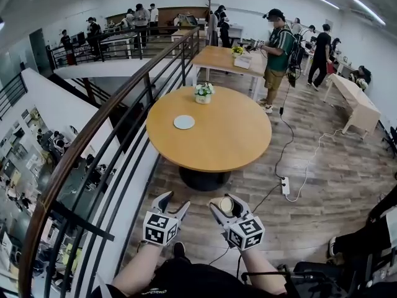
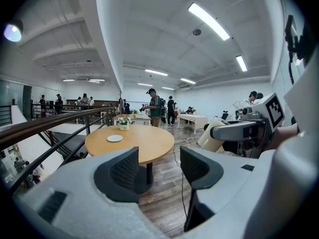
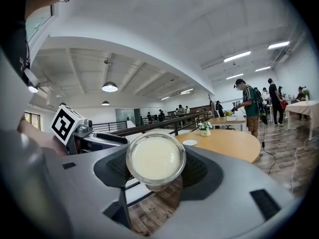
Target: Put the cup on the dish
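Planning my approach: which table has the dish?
The round table, nearest you: white dish near its flowerpot. The other tables are rectangular.

One round wooden bench (image 1: 229, 143). One small white round dish (image 1: 183, 122). One white pot of flowers (image 1: 203, 94). One clear round cup (image 3: 155, 158), cream-white inside. Two grey grippers with marker cubes: left gripper (image 1: 173, 202), right gripper (image 1: 226, 205). One white power strip (image 1: 285, 185). Two rectangular pale wooden benches (image 1: 223, 59) (image 1: 355, 101) farther back.
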{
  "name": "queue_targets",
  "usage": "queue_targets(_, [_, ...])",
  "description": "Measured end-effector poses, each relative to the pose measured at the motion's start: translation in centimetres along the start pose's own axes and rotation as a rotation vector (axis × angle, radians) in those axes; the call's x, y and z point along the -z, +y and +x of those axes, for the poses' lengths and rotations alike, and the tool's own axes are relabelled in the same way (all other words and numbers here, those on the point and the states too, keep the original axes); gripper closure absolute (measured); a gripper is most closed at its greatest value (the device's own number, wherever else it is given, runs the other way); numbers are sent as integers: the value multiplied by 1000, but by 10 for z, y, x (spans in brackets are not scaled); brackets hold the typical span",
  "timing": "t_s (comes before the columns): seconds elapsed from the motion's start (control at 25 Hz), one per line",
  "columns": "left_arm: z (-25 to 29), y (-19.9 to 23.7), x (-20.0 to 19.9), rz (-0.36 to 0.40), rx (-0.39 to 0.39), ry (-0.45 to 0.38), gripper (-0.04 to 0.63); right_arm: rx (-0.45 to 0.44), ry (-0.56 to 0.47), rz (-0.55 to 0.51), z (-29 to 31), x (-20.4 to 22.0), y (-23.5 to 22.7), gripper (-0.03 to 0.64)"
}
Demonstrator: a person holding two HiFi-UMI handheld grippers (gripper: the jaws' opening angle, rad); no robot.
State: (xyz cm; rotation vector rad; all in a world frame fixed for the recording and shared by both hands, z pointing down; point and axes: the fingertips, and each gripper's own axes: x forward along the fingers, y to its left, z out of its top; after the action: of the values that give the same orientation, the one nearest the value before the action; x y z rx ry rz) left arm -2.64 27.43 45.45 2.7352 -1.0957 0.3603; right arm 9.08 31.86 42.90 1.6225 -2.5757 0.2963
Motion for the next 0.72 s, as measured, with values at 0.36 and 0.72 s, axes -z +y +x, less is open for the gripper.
queue_targets(0.36, [67, 70, -5, -6, 7, 10, 340, 12, 21, 7, 87, 1, -41, 359])
queue_targets(0.72, [96, 184, -37, -32, 23, 11, 341, 12, 43, -9, 211, -41, -33, 359])
